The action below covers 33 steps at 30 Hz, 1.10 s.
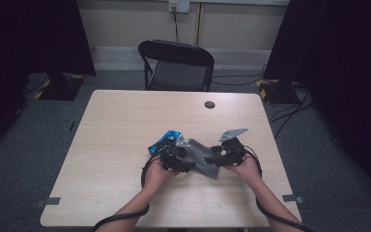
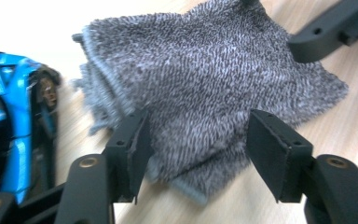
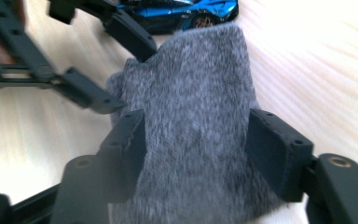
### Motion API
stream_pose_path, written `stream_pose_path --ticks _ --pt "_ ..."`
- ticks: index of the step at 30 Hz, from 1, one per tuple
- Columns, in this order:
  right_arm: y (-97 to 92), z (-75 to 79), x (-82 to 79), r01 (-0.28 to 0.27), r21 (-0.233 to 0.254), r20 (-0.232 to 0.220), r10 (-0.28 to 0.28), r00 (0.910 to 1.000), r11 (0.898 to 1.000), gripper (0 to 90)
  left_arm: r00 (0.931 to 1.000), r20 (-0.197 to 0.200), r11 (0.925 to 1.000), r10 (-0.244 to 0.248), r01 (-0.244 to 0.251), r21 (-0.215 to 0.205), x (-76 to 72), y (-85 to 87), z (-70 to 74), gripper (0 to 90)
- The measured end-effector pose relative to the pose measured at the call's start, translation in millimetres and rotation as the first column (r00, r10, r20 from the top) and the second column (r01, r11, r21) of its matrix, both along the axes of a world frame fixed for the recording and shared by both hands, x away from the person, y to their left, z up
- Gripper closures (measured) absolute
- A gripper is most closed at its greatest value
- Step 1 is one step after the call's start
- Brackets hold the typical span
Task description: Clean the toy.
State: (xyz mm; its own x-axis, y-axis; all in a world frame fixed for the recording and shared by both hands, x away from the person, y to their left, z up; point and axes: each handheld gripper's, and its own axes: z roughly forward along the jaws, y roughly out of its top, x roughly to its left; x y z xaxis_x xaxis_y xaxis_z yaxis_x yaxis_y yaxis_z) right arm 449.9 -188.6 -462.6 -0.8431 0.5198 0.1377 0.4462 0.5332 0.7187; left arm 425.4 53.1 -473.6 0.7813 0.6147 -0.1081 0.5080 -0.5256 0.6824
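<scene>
grey terry cloth (image 1: 202,160) lies folded on the desk (image 1: 125,135), near the front edge, between both hands. blue toy car (image 1: 165,140) sits just beside its far-left corner, on the desk, apart from the grippers.

left gripper (image 2: 196,140): jaws partly apart, straddling the near corner of the cloth, pads not pressing on it. right gripper (image 3: 193,140): same, jaws part-open over the opposite end of the cloth, fabric between them but no pinch visible. right gripper view is blurred, so contact there is a judgement call.

step, as i read it: folding or arranging the cloth, currently between grips; both ends are loose and the cloth rests flat in layers.

next move needs: each gripper lowered to an edge so one pad gets under the top layer, then closed firmly; terry is thick and soft, so a shallow bite may slip. keep clear of the car when the left end is lifted.
</scene>
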Motion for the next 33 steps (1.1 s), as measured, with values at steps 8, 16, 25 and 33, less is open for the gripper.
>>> stream_pose_path --ticks 8,16,25,33 --pt "30.2 -16.8 7.5 -0.029 -0.065 0.006 0.029 0.9996 0.997 29.7 0.9971 0.024 0.9969 0.072 -0.073 0.029 11.6 28.6 22.3 31.7" --pt "34.8 -29.1 3.2 -0.017 -0.088 0.061 0.022 0.9979 0.996 33.9 0.9850 0.080 0.9826 0.153 -0.160 0.093 46.3 56.2 36.3 22.3" --pt "35.1 -31.9 -1.7 0.031 -0.080 0.084 -0.024 0.9962 0.996 37.4 0.9793 0.007 0.9730 0.202 -0.202 0.113 75.5 61.6 13.7 20.3" --pt "33.2 -34.0 -3.2 0.043 -0.056 0.094 -0.038 0.9948 0.998 37.9 0.9811 -0.030 0.9788 0.191 -0.189 0.080 80.2 49.5 1.9 20.2"
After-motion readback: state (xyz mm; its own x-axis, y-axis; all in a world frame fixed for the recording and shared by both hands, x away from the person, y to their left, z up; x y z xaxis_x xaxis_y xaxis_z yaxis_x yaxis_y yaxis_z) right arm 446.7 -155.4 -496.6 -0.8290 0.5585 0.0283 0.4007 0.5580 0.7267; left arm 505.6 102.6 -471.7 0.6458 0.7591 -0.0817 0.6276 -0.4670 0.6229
